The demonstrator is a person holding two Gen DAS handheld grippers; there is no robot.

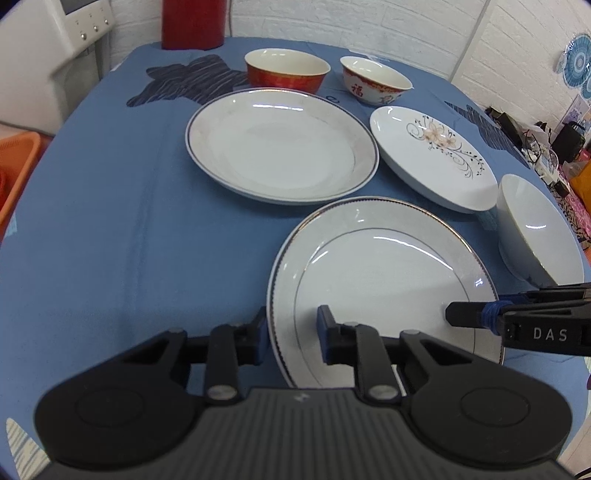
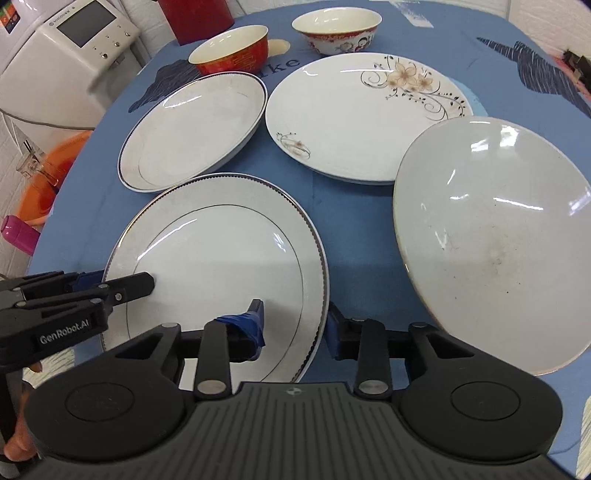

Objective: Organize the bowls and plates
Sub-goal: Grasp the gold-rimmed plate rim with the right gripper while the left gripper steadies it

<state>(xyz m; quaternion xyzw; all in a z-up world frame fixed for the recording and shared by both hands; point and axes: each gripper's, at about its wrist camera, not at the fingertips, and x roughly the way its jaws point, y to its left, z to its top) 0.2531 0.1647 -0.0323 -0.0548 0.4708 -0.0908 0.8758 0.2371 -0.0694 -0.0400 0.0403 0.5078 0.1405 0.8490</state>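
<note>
A grey-rimmed plate lies nearest on the blue tablecloth; it also shows in the right wrist view. My left gripper is open, its fingers straddling the plate's left rim. My right gripper is open, straddling the plate's right rim. Behind lie a blue-rimmed plate and a flowered plate. A white bowl stands at the right. A red bowl and a white-and-red bowl stand at the back.
A red cylinder stands at the table's far edge. A white appliance stands off the table at the left, with an orange basin below it. Cluttered items lie beyond the right edge.
</note>
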